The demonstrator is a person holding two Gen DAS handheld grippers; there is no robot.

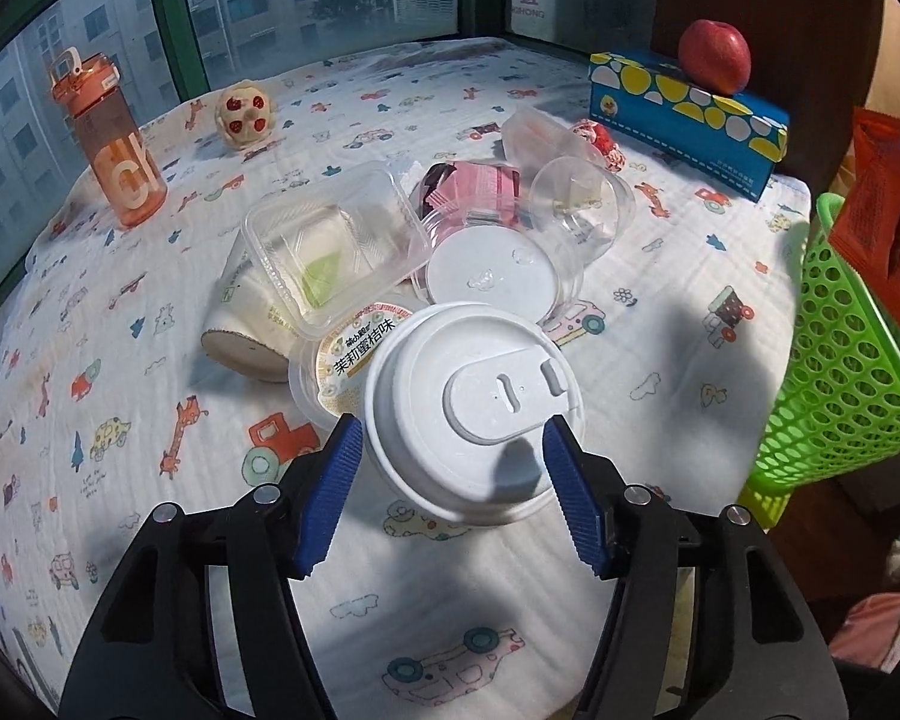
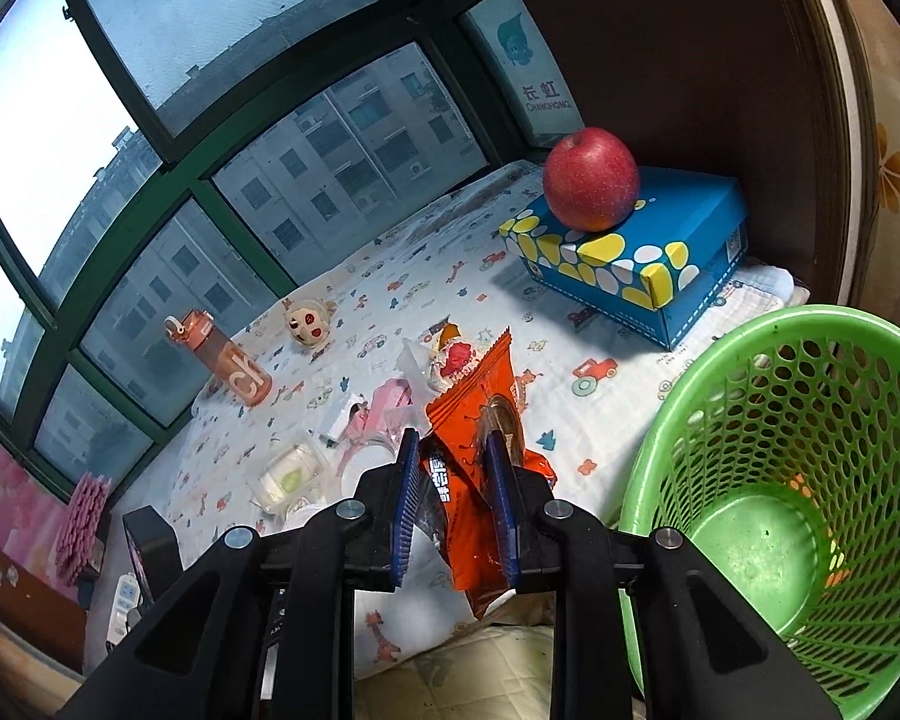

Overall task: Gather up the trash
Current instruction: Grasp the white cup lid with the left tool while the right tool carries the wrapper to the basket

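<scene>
A pile of trash lies mid-table: a white lidded paper cup (image 1: 474, 408), a clear plastic box (image 1: 330, 240), a jelly cup (image 1: 342, 366), a round white lid (image 1: 492, 270), a clear tub (image 1: 576, 204) and pink wrappers (image 1: 480, 186). My left gripper (image 1: 450, 444) is open, its blue pads either side of the white cup's lid, not pressing it. My right gripper (image 2: 453, 450) is shut on an orange snack wrapper (image 2: 474, 414), held above the table's edge just left of the green basket (image 2: 810, 420). The wrapper (image 1: 882, 228) and basket (image 1: 840, 360) also show in the left wrist view.
An orange water bottle (image 1: 114, 144) and a small plush toy (image 1: 246, 111) stand near the window. A blue box (image 1: 684, 114) with a red apple (image 1: 714, 54) on it sits at the back right. A power strip (image 2: 123, 600) lies at the table's left end.
</scene>
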